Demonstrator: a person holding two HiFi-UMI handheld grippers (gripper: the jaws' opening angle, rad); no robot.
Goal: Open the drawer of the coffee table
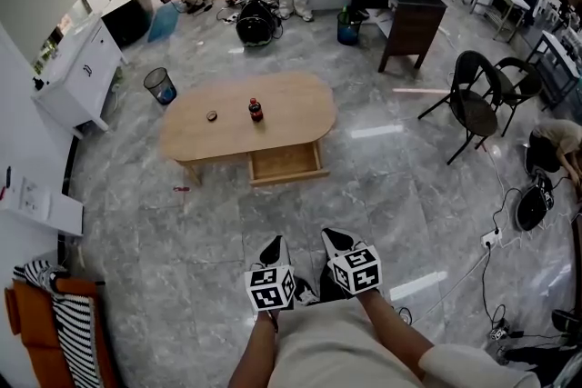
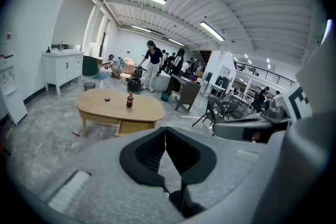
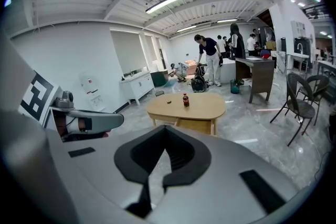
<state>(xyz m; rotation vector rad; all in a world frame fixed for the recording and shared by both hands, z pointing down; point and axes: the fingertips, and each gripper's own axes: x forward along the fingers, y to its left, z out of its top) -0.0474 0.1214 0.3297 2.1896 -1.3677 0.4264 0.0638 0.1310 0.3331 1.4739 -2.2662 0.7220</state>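
The grey stone floor (image 1: 273,223) separates the person from the coffee table (image 1: 300,118), which stands well apart, out of reach of both tools. The drawer (image 1: 286,164) projects from the tabletop's near long side with its empty interior exposed; judged from this, the opening step is already done. The left claw (image 2: 166,134) and right claw (image 3: 165,131) are both fully closed on nothing, side by side close to the person's body and angled down toward the floor, probably a neutral rest posture. A bottle (image 1: 255,110) stands upright mid-tabletop, with a small dark round object (image 1: 212,115) near it; neither obstructs drawer travel.
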